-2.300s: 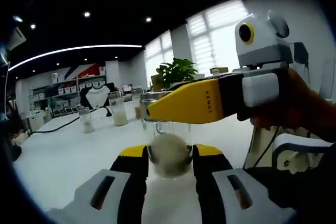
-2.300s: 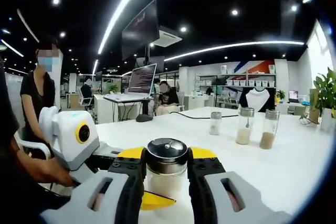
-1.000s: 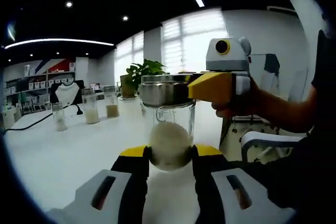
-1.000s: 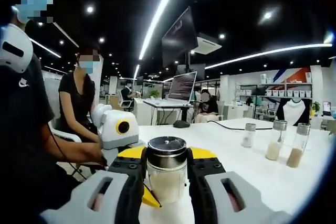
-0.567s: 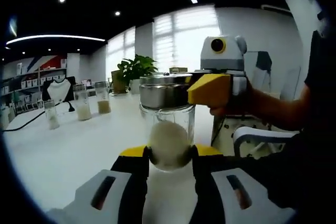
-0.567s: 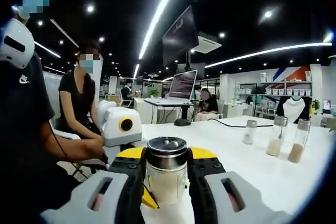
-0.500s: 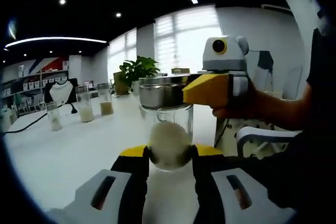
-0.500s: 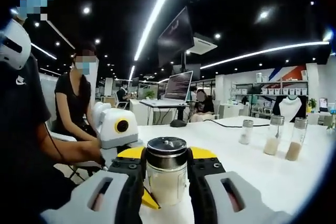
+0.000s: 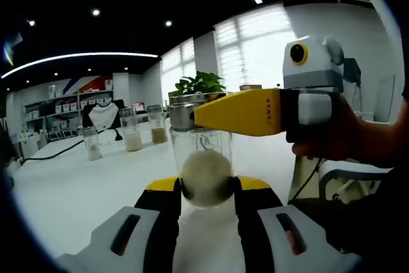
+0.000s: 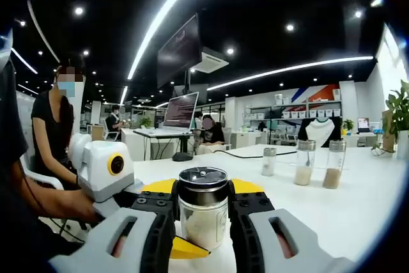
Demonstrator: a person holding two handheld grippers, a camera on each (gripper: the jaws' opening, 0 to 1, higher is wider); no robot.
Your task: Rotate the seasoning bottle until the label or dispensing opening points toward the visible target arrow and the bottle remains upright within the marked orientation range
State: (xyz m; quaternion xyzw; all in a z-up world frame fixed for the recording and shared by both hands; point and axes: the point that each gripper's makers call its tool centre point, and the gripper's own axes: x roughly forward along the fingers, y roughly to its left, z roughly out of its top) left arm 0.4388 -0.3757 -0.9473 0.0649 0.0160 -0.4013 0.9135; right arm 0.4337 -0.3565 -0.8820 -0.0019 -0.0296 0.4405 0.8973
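A glass seasoning bottle [image 9: 206,174] holding pale powder stands upright over the white table [image 9: 77,190]. My left gripper [image 9: 206,187] is shut on its glass body, low down. My right gripper [image 9: 192,113] comes in from the right, held by a hand [image 9: 348,135], and is shut on the metal lid [image 9: 181,108]. In the right gripper view, my right gripper [image 10: 203,196] clamps the bottle [image 10: 203,222] just below the lid [image 10: 203,180]. The left gripper [image 10: 185,246] reaches in low from the left.
Three more shaker bottles [image 9: 132,133] [image 10: 304,162] stand in a row farther along the table, with a potted plant [image 9: 201,84] and a black cable [image 9: 57,153] beyond. A seated person [image 10: 54,132] and a desk with a laptop [image 10: 182,110] are off the table's far side.
Both views have swung, so the background has shifted. The right gripper has turned around the lid, showing more of its yellow jaw's length. Both grips on the bottle hold.
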